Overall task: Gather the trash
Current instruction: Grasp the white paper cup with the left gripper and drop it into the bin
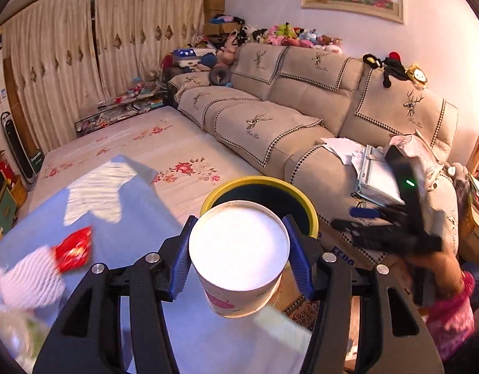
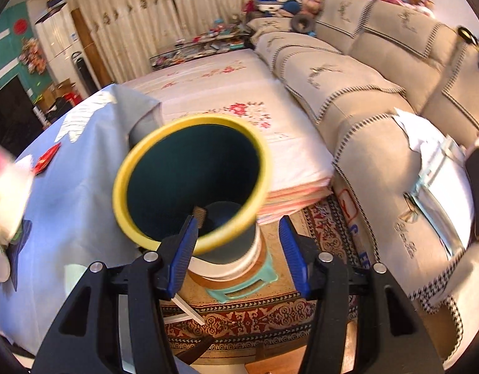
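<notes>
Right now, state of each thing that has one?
left gripper: shut on paper cup
paper cup: held, tilted, looks empty
right gripper: open, fingers apart, holding nothing
trash bin: open-topped, dark inside, just ahead of both grippers
red wrapper: lying on the blue tablecloth, not picked up

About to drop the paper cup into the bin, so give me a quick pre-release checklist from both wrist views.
1. Left gripper grip on the paper cup: ok, blue pads on both sides of it.
2. Cup over the yellow-rimmed bin: cannot tell; the bin mouth shows just behind the cup, not clearly beneath.
3. Bin mouth open: ok, the dark interior is unobstructed in the right wrist view.
4. Right gripper steadying the bin: cannot tell; one finger crosses the rim, jaws spread, image blurred.
5. Remaining trash: not ok, red wrapper still on the blue tablecloth.
</notes>
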`<action>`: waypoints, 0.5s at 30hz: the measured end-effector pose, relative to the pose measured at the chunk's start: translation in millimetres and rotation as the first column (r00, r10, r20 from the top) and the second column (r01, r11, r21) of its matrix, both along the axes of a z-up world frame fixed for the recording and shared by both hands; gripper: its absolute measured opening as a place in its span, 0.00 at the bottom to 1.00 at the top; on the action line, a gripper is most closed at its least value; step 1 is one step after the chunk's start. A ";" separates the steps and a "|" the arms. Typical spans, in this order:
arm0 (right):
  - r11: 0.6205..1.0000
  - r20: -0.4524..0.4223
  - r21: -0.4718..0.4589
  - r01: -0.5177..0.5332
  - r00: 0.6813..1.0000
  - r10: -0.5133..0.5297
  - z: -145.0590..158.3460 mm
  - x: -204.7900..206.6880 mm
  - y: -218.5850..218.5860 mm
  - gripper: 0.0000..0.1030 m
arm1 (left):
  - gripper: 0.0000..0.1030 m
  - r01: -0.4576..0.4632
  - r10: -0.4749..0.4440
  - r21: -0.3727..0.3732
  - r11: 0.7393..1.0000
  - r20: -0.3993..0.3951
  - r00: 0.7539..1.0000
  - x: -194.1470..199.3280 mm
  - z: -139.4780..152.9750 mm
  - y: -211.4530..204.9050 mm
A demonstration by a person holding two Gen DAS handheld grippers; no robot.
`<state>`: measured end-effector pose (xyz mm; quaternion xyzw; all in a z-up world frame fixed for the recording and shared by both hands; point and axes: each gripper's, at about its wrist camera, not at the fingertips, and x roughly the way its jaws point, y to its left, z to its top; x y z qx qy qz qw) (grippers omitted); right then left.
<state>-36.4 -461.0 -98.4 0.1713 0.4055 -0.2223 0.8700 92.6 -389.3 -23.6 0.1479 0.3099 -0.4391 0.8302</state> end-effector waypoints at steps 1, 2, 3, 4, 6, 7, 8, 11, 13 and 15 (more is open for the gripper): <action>1.000 -0.004 0.005 0.017 1.000 -0.017 -3.4 -5.8 -5.4 0.50 | 0.53 0.006 -0.006 0.011 1.000 -0.018 1.000 12.4 -7.6 -21.7; 0.999 -0.009 0.013 0.032 0.999 -0.032 -7.2 -10.2 -10.2 0.50 | 0.53 0.005 -0.004 0.022 1.000 -0.029 1.000 23.0 -15.5 -38.6; 0.998 -0.016 0.026 0.048 0.999 -0.048 -11.9 -14.6 -15.5 0.50 | 0.53 0.000 0.001 0.036 0.999 -0.035 0.999 32.8 -23.3 -54.6; 0.998 -0.022 0.035 0.060 0.998 -0.059 -15.7 -17.6 -19.1 0.50 | 0.53 -0.007 0.009 0.054 0.999 -0.045 0.999 45.9 -33.5 -71.8; 0.995 -0.038 0.048 0.085 0.996 -0.083 -23.7 -24.3 -25.4 0.50 | 0.53 -0.019 0.025 0.077 0.997 -0.080 0.996 66.5 -50.3 -96.3; 0.994 -0.042 0.051 0.095 0.995 -0.093 -26.6 -27.6 -27.4 0.50 | 0.53 -0.026 0.036 0.096 0.995 -0.108 0.994 78.9 -60.9 -111.0; 0.993 -0.044 0.054 0.107 0.994 -0.105 -29.1 -31.3 -30.0 0.50 | 0.53 -0.030 0.042 0.107 0.994 -0.118 0.992 84.7 -69.5 -119.0; 0.987 -0.041 0.067 0.145 0.989 -0.142 -35.5 -41.9 -39.6 0.50 | 0.53 -0.036 0.057 0.143 0.989 -0.143 0.988 96.7 -94.8 -139.6; 0.983 -0.036 0.077 0.164 0.986 -0.162 -38.3 -46.6 -45.0 0.50 | 0.53 -0.035 0.059 0.161 0.986 -0.148 0.987 99.4 -105.3 -151.0; 0.981 -0.036 0.079 0.177 0.984 -0.175 -39.9 -49.9 -48.9 0.50 | 0.53 -0.034 0.059 0.173 0.984 -0.144 0.988 101.7 -112.9 -165.2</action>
